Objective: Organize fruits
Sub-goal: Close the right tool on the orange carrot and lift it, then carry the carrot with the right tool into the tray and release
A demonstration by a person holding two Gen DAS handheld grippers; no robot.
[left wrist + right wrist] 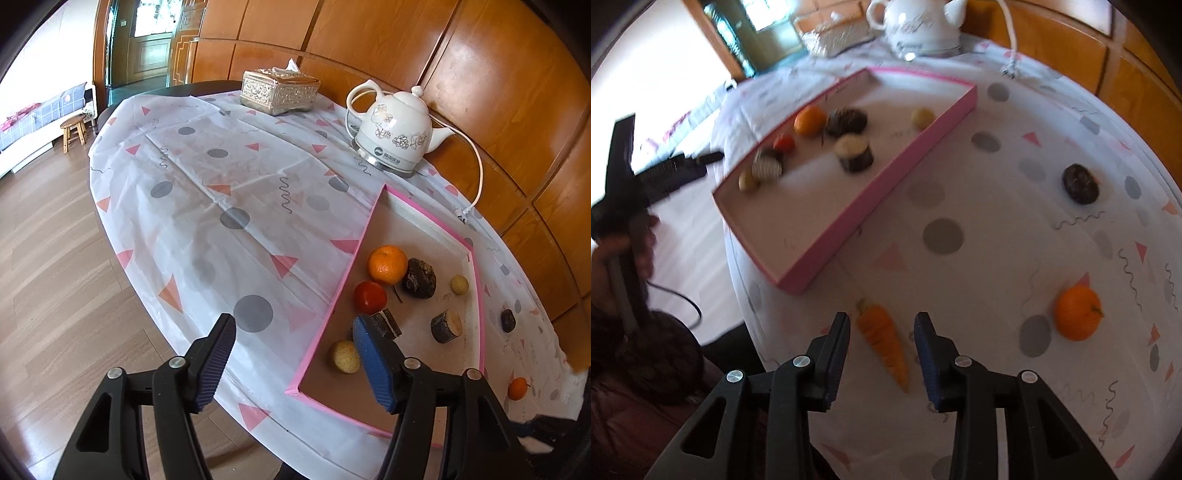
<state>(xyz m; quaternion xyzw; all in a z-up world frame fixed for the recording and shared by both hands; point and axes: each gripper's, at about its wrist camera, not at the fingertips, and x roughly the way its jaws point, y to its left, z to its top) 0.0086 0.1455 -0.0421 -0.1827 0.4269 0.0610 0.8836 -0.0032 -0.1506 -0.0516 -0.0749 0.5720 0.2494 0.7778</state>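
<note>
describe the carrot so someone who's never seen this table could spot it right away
Start at the pink tray on the patterned tablecloth and come off its near corner toward the table edge. There the carrot lies flat on the cloth, between the open fingers of the right gripper. It is the only long, pointed piece; the orange beside it is round.

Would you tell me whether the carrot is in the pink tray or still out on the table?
Out: the carrot lies on the tablecloth, outside the pink tray.
</note>
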